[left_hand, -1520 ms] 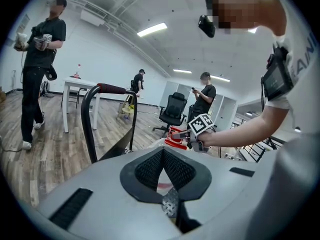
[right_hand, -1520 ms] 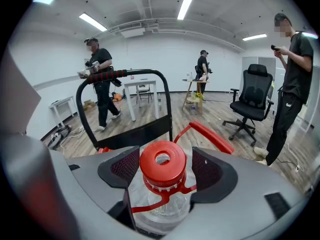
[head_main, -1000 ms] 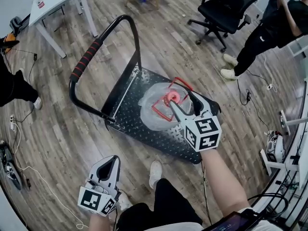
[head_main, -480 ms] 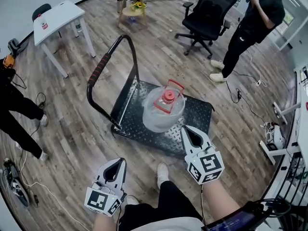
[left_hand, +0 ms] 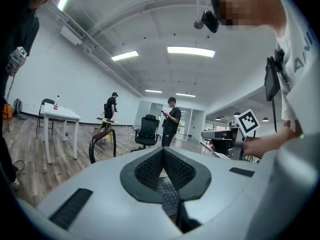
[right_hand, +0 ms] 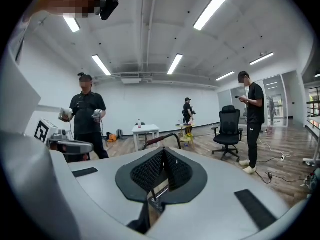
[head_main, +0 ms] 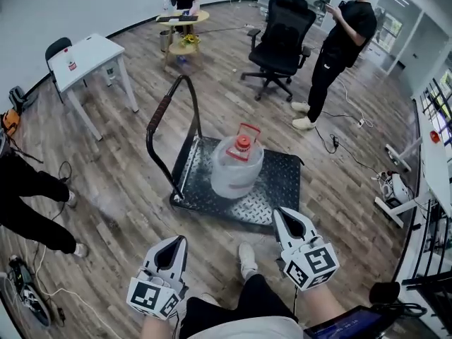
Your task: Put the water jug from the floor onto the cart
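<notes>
The clear water jug [head_main: 235,169] with a red cap and red carry handle stands upright on the black checker-plate cart [head_main: 279,189], whose push bar [head_main: 167,116] rises at the left. My right gripper [head_main: 281,215] hangs just short of the cart's near edge, well clear of the jug. Its jaws have just been closing and now meet with nothing between them [right_hand: 163,152]. My left gripper [head_main: 177,244] is over the wooden floor to the left, also shut and empty [left_hand: 163,151]. Neither gripper view shows the jug; each shows the push bar [left_hand: 102,142] [right_hand: 161,140].
A white table [head_main: 88,54] stands at the far left, a black office chair [head_main: 282,37] and a standing person [head_main: 337,51] beyond the cart. Another person's legs [head_main: 32,200] are at the left edge. Cables and white gear [head_main: 394,189] lie on the right.
My right gripper has left the jug's red handle and drawn back toward me. The left gripper has also pulled back and risen. The jug stays on the cart.
</notes>
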